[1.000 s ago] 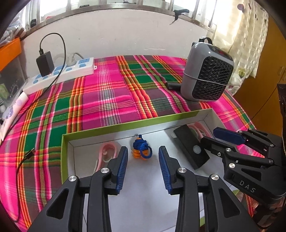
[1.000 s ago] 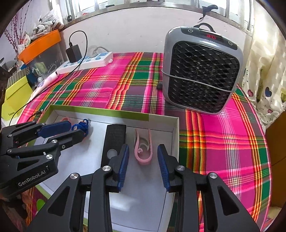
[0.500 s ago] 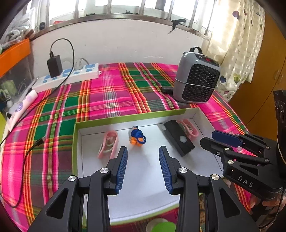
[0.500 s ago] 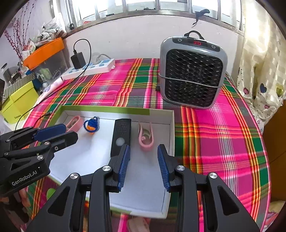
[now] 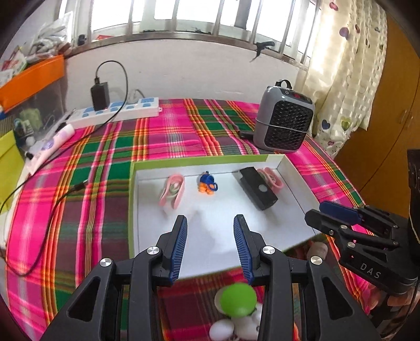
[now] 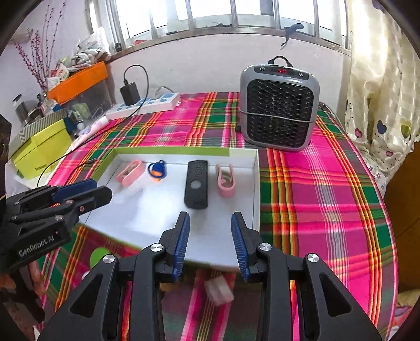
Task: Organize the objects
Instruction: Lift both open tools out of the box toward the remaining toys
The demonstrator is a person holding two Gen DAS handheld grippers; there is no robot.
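Daylight is streaming through a barred window (image 6: 236,15) above a white wall (image 5: 183,73); a patterned curtain (image 6: 380,91) is hanging beside a wooden wardrobe (image 5: 388,118).

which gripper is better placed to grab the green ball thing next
Left, probably. The green ball lies on the cloth just below the open left gripper; the right gripper, also open and empty, sits over the tray's right side.

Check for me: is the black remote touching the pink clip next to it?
Apart. The right wrist view shows white tray floor between the black remote and the pink clip.
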